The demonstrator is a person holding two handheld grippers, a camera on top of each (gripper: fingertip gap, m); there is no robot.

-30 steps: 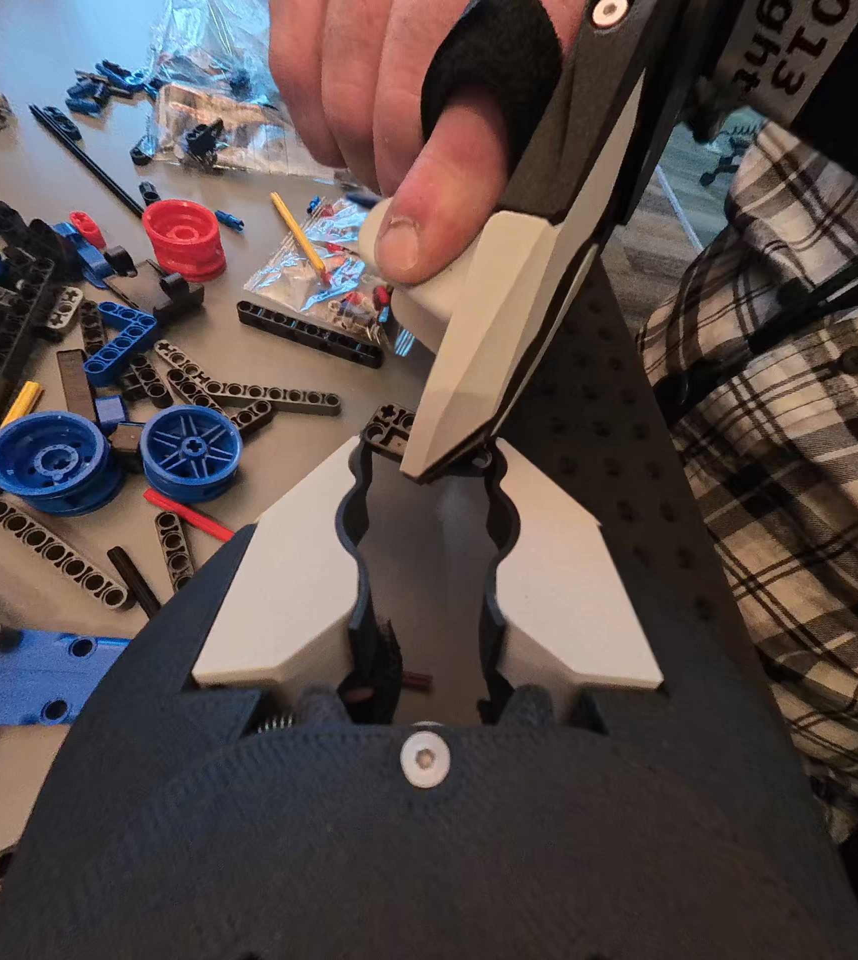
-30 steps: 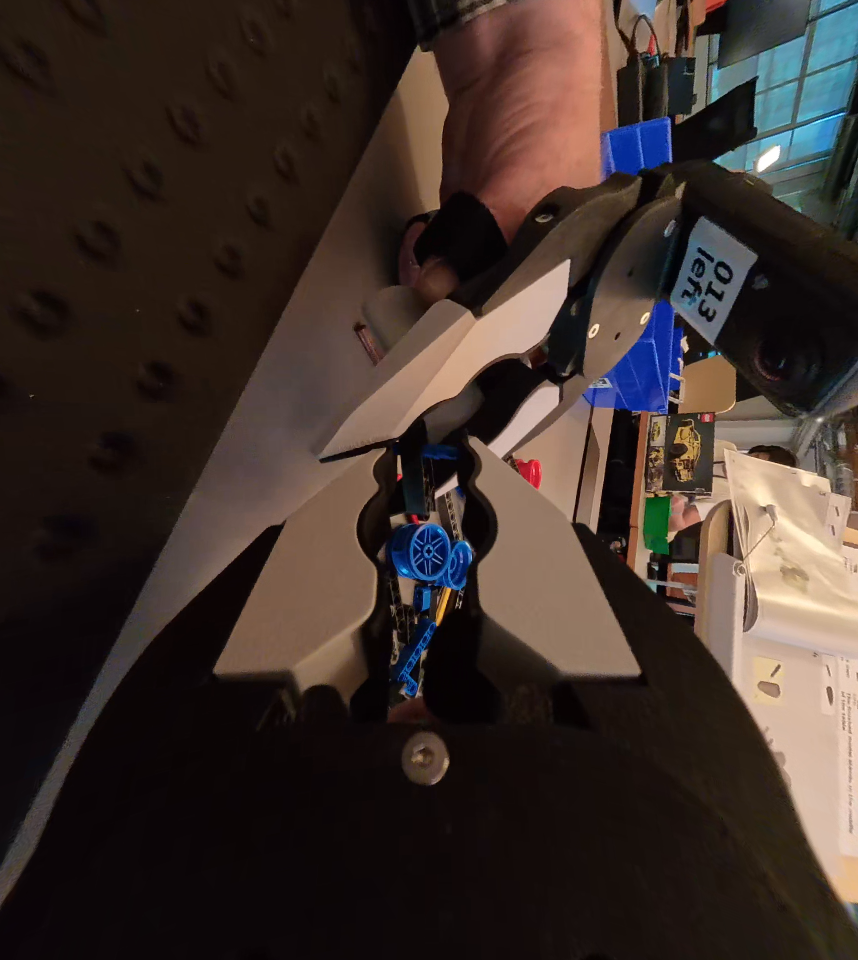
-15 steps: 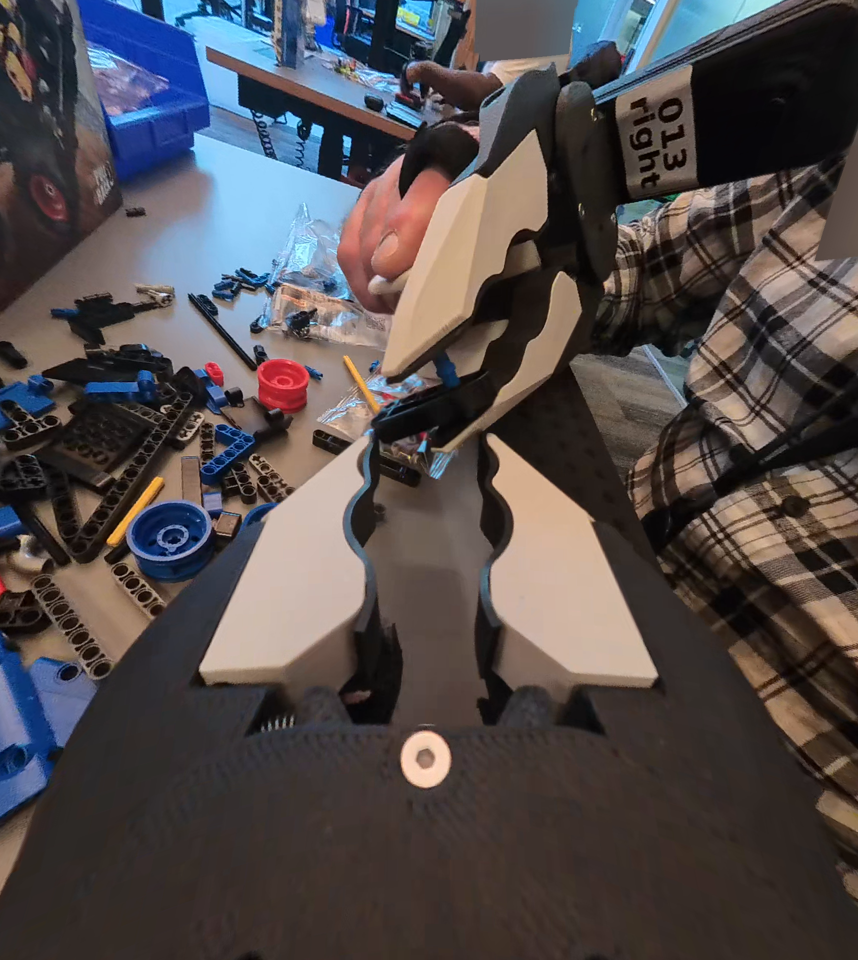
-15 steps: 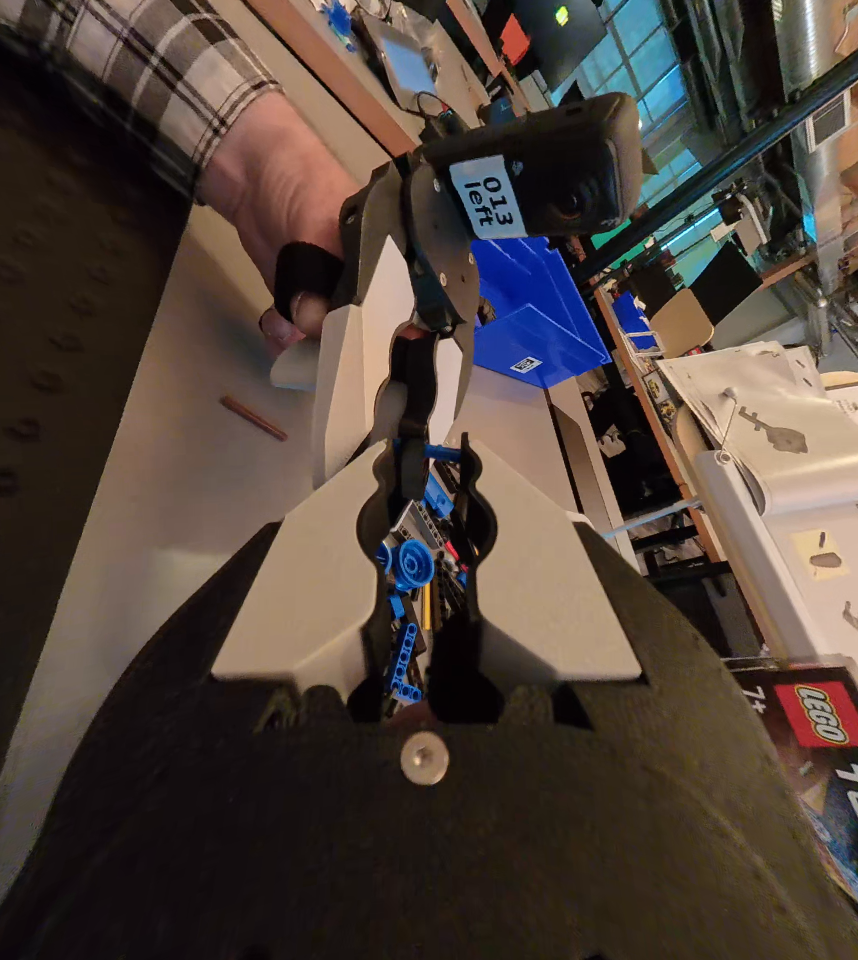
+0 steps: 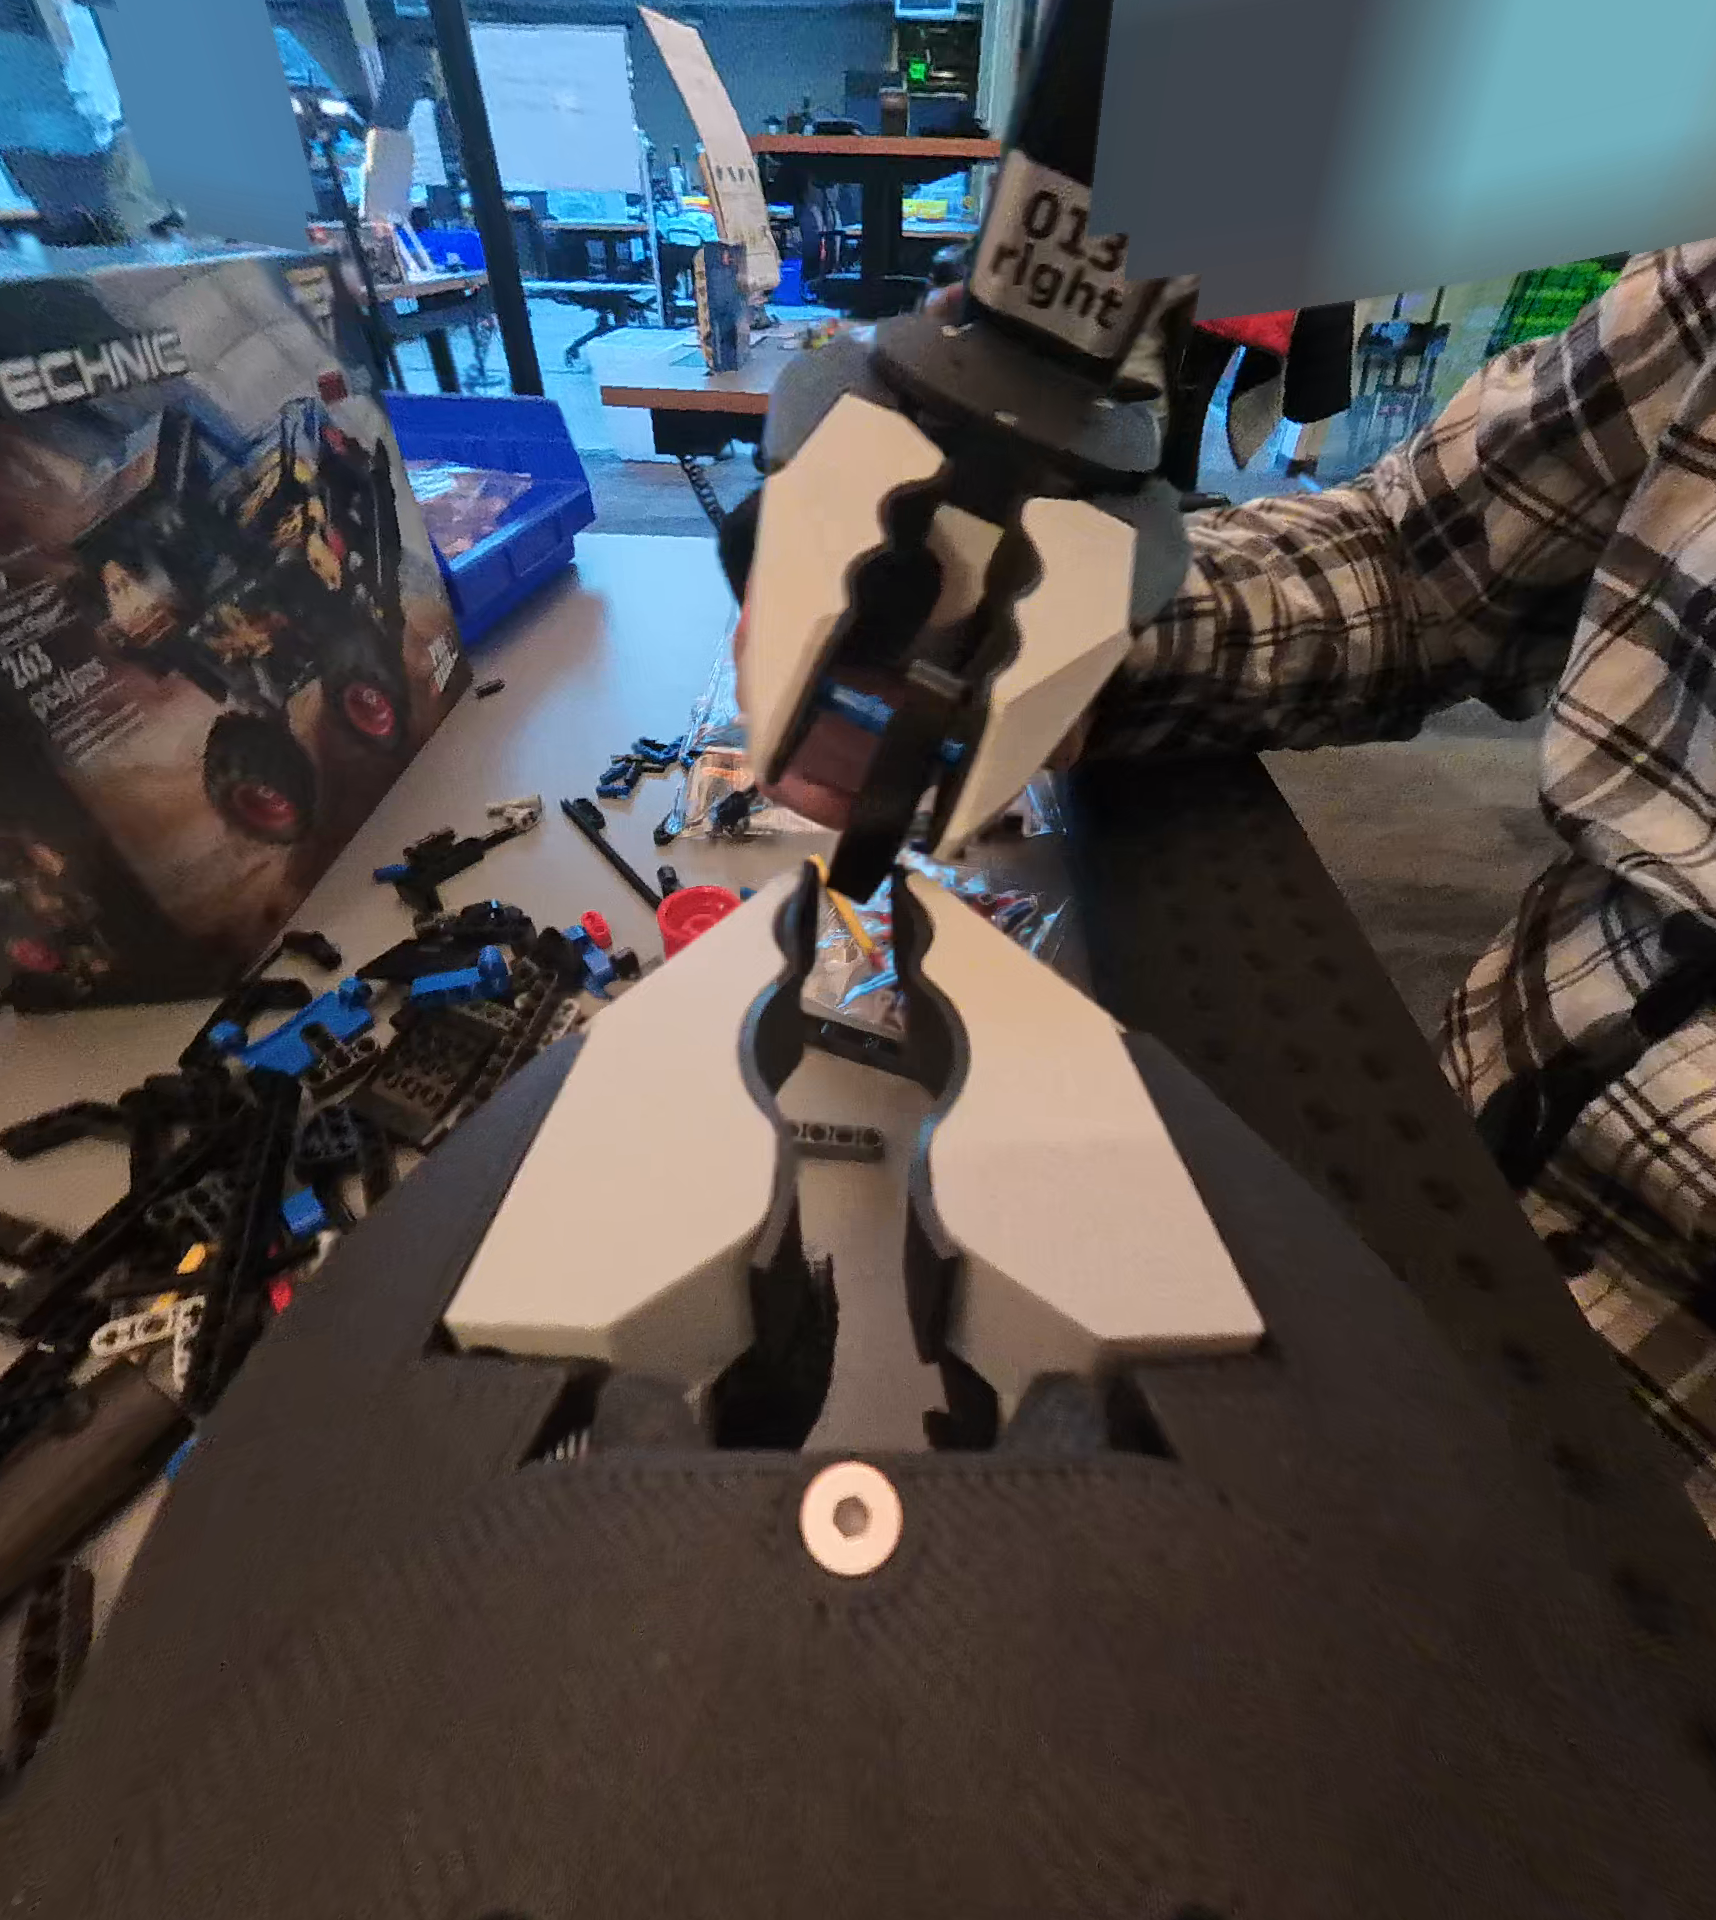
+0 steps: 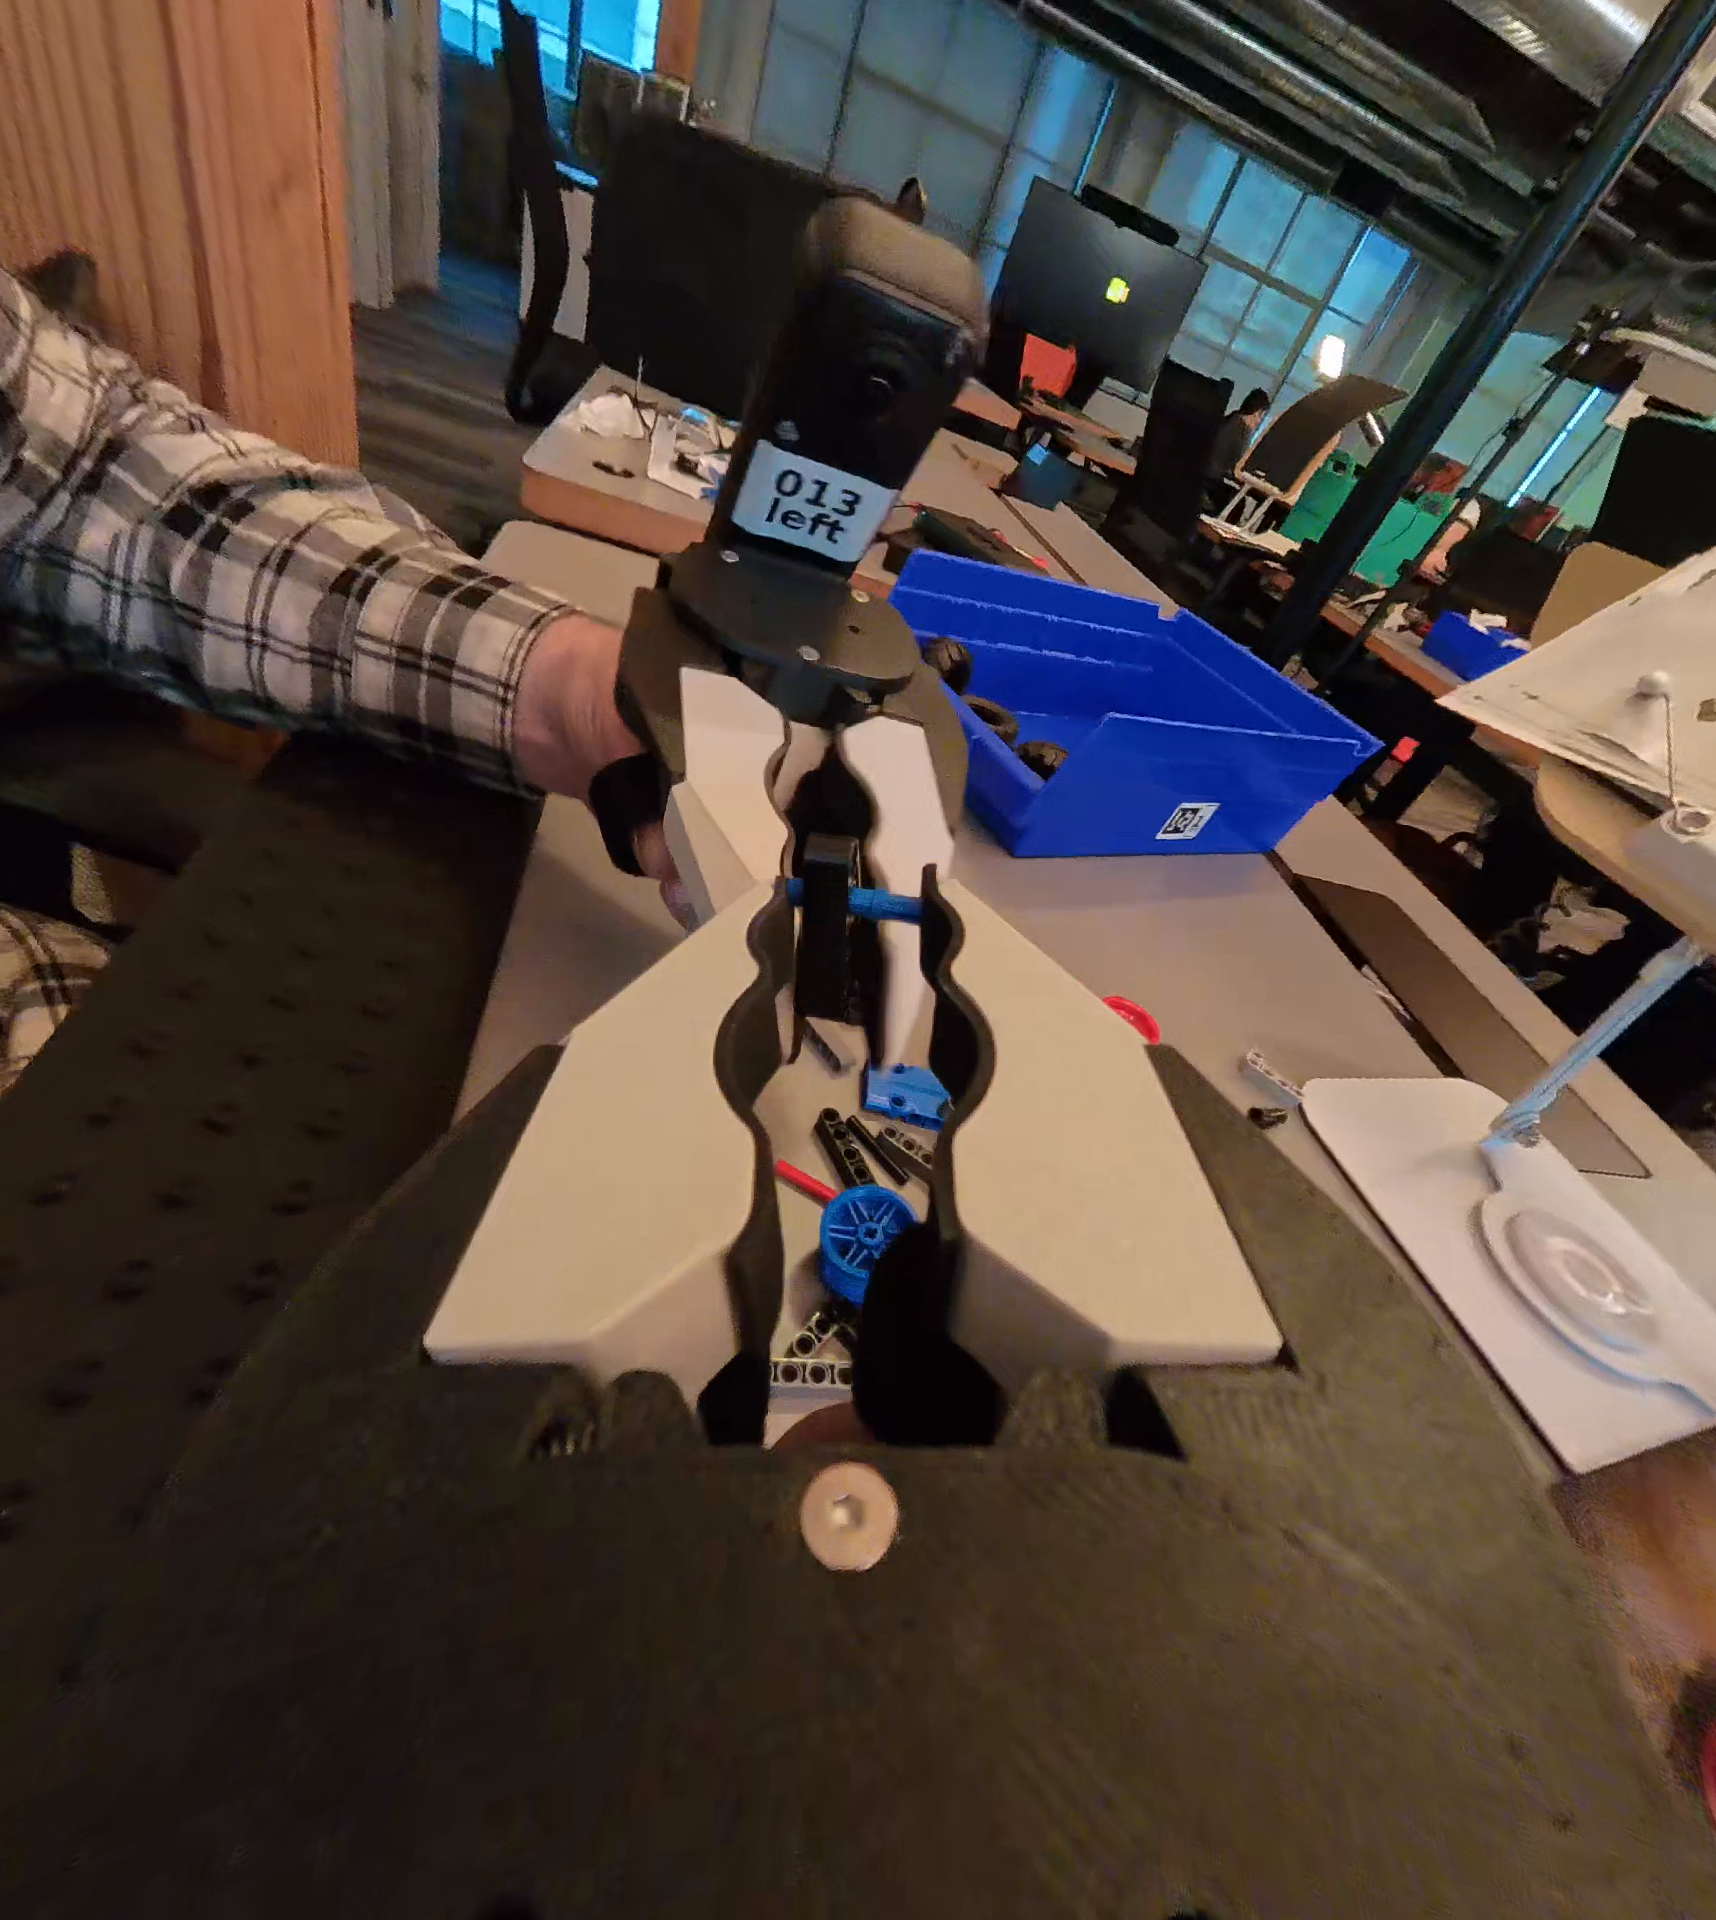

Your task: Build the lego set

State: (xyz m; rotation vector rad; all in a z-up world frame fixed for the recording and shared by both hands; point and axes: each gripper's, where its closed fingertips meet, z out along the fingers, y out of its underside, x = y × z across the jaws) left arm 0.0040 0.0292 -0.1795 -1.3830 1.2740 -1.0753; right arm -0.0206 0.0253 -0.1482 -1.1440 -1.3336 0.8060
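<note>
The right claw (image 5: pixel 869 821) pinches a black beam (image 6: pixel 826 940) carrying a blue pin (image 6: pixel 880 902), lifted above the surface (image 5: pixel 563 717). The left claw (image 5: pixel 854 894), spread, faces it; next it must close on the beam squarely.

Both hand-held grippers raised off table (image 5: pixel 563 665), black beam (image 6: pixel 826 940) now upright between tips

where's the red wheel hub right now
In the left wrist view the red wheel hub sits on the table, just left of the left gripper's fingers, beside plastic parts bags.
</note>
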